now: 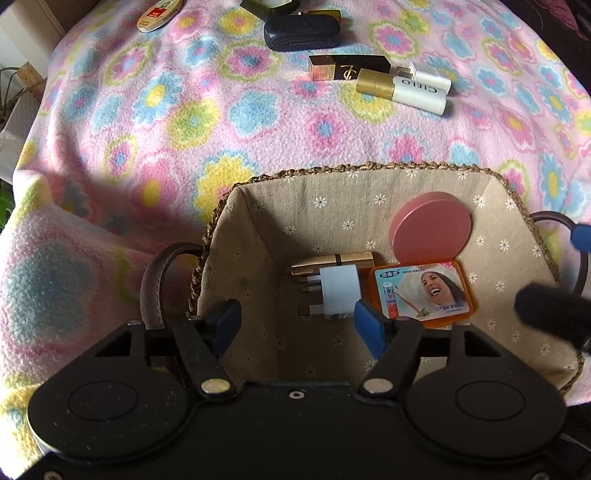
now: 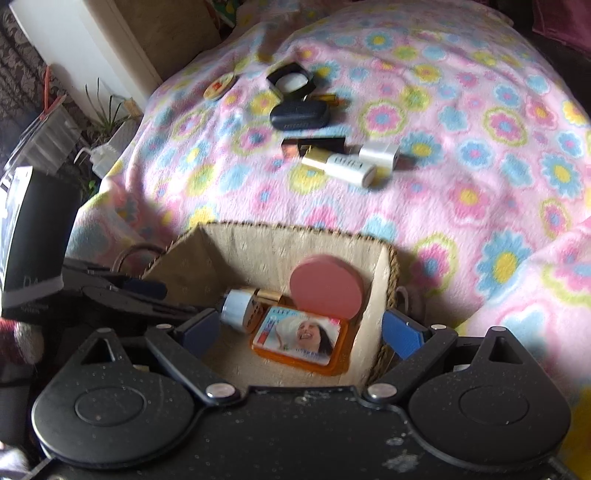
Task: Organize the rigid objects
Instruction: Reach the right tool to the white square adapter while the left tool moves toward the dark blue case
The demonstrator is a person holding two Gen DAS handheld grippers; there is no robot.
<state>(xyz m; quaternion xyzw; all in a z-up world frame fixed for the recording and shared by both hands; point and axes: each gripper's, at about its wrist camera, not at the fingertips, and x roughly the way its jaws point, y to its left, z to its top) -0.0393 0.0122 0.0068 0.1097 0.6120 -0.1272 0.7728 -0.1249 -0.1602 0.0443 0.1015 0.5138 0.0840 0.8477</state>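
A woven basket (image 1: 369, 168) with a beige flowered lining holds a pink round compact (image 1: 430, 225), an orange box (image 1: 424, 291) with a smiling face printed on it, a gold tube (image 1: 332, 260) and a white plug (image 1: 338, 291). My left gripper (image 1: 295, 319) hangs open just above the plug, its pads clear of it. My right gripper (image 2: 301, 330) stands wide open over the basket's (image 2: 258, 225) right side, above the orange box (image 2: 303, 339), with nothing between its fingers. The compact (image 2: 327, 286) leans on the far wall.
On the flowered blanket (image 1: 184, 122) beyond the basket lie a black-and-gold box (image 1: 347, 68), a white tube with a gold cap (image 1: 402, 90), a white adapter (image 1: 424, 75), a dark case (image 1: 301, 31) and a round tin (image 1: 159, 11). A plant (image 2: 107, 114) stands off the left edge.
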